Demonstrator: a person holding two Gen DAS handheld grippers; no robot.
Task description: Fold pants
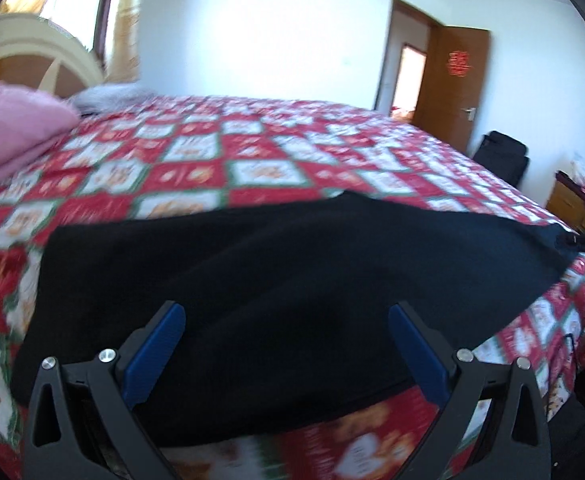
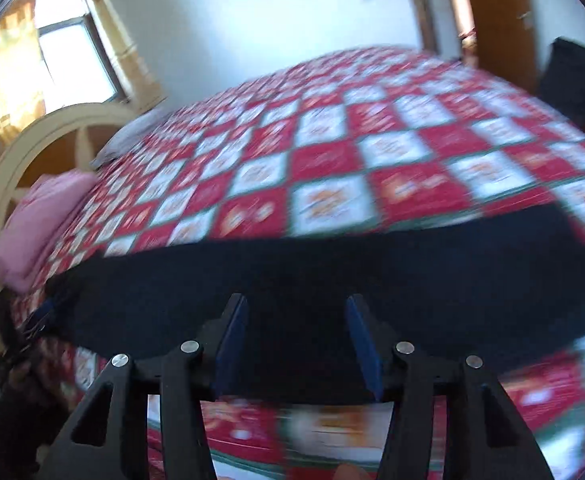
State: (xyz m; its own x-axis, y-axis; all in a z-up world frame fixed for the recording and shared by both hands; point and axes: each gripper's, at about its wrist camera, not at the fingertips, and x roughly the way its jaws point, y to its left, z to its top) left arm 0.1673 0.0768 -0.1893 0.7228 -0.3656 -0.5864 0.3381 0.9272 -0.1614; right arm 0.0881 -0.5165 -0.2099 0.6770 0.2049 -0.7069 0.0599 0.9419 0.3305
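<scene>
Black pants (image 1: pixel 276 280) lie flat as a wide band across the near part of a bed with a red, white and green checked quilt (image 1: pixel 212 152). My left gripper (image 1: pixel 286 312) hovers over the pants near their front edge, jaws wide apart, nothing between the blue pads. In the right wrist view the same pants (image 2: pixel 372 280) stretch from left to right. My right gripper (image 2: pixel 296 304) stands open above them, its pads apart and clear of the cloth. The right gripper's tip (image 1: pixel 584 240) shows at the pants' right corner in the left wrist view. Both views are blurred.
A folded pink blanket (image 1: pixel 8 132) lies at the bed's far left by a cream headboard (image 1: pixel 32 44). A grey pillow (image 1: pixel 108 96) sits behind it. An open wooden door (image 1: pixel 452 84), a black bag (image 1: pixel 504 156) and a low wooden stand (image 1: pixel 572 204) are at the right.
</scene>
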